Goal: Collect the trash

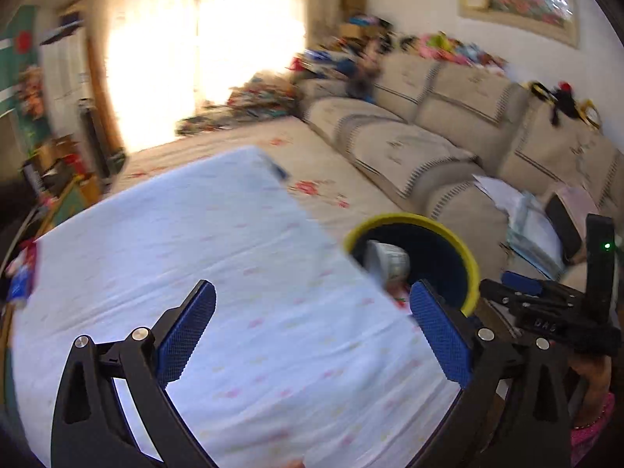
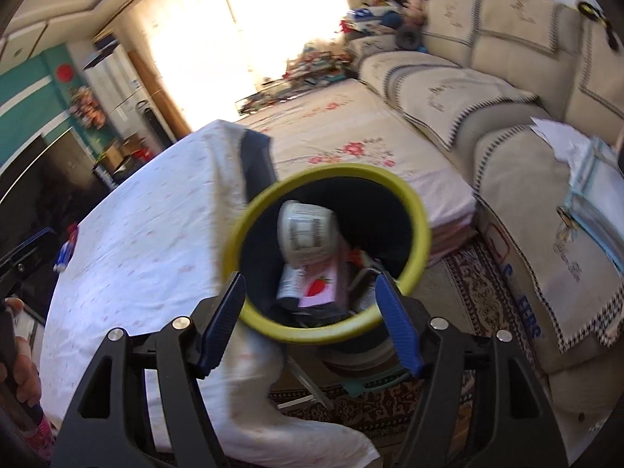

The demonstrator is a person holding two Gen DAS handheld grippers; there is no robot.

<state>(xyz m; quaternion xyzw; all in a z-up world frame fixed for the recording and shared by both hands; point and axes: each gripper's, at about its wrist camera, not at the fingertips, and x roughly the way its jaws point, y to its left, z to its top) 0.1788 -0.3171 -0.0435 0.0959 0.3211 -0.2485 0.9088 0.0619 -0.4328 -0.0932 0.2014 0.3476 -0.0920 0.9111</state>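
A dark bin with a yellow rim (image 2: 331,179) stands just past the table's edge, and the same bin (image 1: 464,249) shows at the right of the left wrist view. Inside lie a crumpled white cup (image 2: 308,230), a pink strawberry carton (image 2: 319,288) and other scraps. My right gripper (image 2: 309,277) is open, hovering over the bin's near rim with its fingers either side and no pad pressing on it. My left gripper (image 1: 312,286) is wide open and empty above the white tablecloth (image 1: 234,273). A small red-and-blue wrapper (image 2: 66,249) lies on the cloth at the far left.
A beige sofa (image 2: 507,89) with papers (image 2: 561,132) on it runs along the right. A floral floor mattress (image 2: 351,128) lies beyond the table, over a patterned rug (image 2: 479,288). Toys are piled by the bright window. A person's hand (image 2: 19,382) shows at the lower left.
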